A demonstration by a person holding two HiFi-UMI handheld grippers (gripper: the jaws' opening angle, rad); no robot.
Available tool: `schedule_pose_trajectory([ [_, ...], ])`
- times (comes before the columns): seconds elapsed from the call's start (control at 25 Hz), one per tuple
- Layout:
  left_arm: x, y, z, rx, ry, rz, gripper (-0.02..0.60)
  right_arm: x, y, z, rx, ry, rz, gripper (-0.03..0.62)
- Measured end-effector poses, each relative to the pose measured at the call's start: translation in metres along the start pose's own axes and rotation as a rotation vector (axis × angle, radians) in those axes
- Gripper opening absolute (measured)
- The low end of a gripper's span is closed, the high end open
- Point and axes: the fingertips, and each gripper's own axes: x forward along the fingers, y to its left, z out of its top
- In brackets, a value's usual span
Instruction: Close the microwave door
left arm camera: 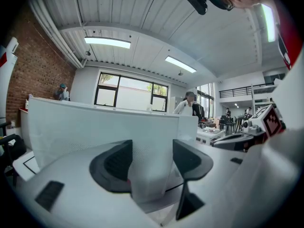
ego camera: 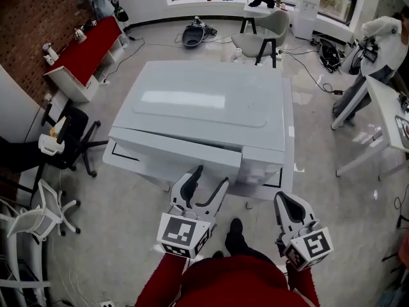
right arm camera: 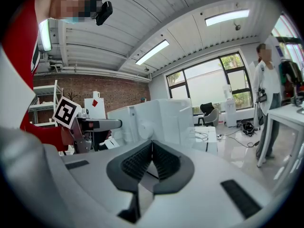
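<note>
A white microwave (ego camera: 204,107) lies below me on a low white table (ego camera: 289,139). Its door (ego camera: 172,149) faces me and looks slightly ajar at its right edge. My left gripper (ego camera: 211,176) is open just in front of that edge. In the left gripper view the door panel (left arm camera: 104,127) fills the middle. Its free edge stands in the gap of the left gripper (left arm camera: 152,163), and the pads do not press on it. My right gripper (ego camera: 285,200) is shut on nothing, off to the right of the microwave. The right gripper (right arm camera: 152,158) looks at the microwave's side (right arm camera: 161,118).
A black office chair (ego camera: 70,133) and a white chair (ego camera: 38,216) stand at the left. Further back are a red-topped bench (ego camera: 86,50) and a grey chair (ego camera: 265,34). At the right are a white desk (ego camera: 390,114) and a person (ego camera: 383,37).
</note>
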Motion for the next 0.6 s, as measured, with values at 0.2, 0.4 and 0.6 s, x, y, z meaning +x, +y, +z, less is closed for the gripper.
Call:
schedule_pose_trajectory([
  [0.2,0.001,0.001,0.001,-0.011,-0.009,0.024,0.253,0.0,-0.007,0.001,-0.006,-0.005,-0.008,0.012],
  [0.4,0.002,0.003,0.0,-0.022,-0.006,0.024,0.253,0.006,-0.006,0.004,0.016,-0.02,-0.001,0.012],
  [0.6,0.004,0.003,0.0,-0.029,-0.004,0.022,0.239,0.012,-0.006,0.006,0.001,-0.003,-0.001,0.012],
])
